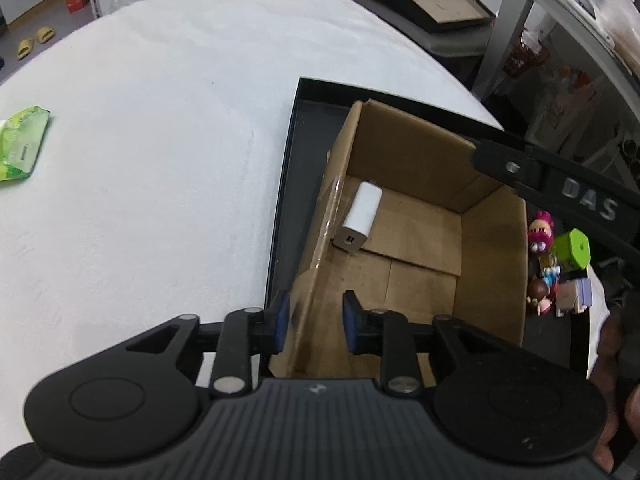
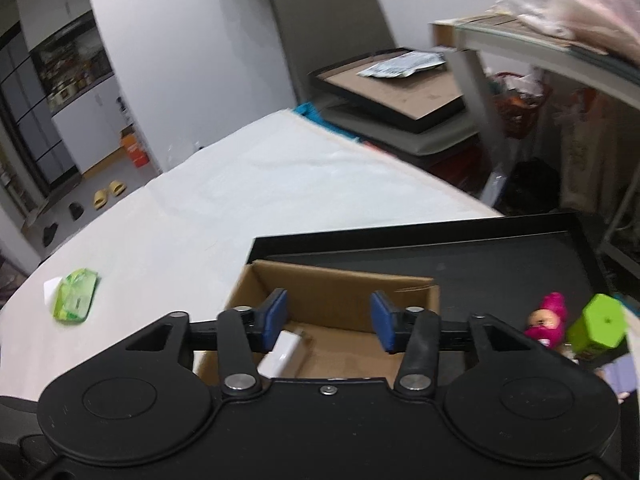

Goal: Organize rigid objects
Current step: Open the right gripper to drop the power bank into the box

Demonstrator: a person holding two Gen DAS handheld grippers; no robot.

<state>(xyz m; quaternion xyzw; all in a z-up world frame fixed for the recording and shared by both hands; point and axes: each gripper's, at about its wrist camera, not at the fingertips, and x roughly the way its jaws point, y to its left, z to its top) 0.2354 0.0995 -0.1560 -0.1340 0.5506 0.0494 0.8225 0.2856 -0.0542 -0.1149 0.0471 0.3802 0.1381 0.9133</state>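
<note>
1. Left gripper (image 1: 314, 326) straddles the near-left wall of the box (image 1: 492, 264), one blue pad outside and one inside; the pads look a little apart from the cardboard, so whether it pinches the wall cannot be told.
2. Right gripper (image 2: 329, 320) hangs over the box (image 2: 340, 284) with jaws wide and nothing between them; its body also crosses the right edge of the left view.
3. One item is sorted: a white charger (image 1: 360, 214) lies flat on the box floor against the left wall, also visible in the right view (image 2: 282, 354) just below the left pad.
4. Box stands inside a shallow black tray (image 1: 286, 184) on a white-covered table (image 1: 160, 140).
5. Still to go, by the look of it: a cluster of toys on the tray just right of the box, among them a pink figure (image 1: 541, 232), a green cube (image 1: 576, 250) and a brown-haired figure (image 1: 538, 292); smaller pieces beside them are too blurred to name.
6. Green packet (image 1: 22, 144) lies well apart on the table's far left; it looks soft, so it likely falls outside this sort.
7. Judged overall, the job is in its early stage: one piece in, several out.
</note>
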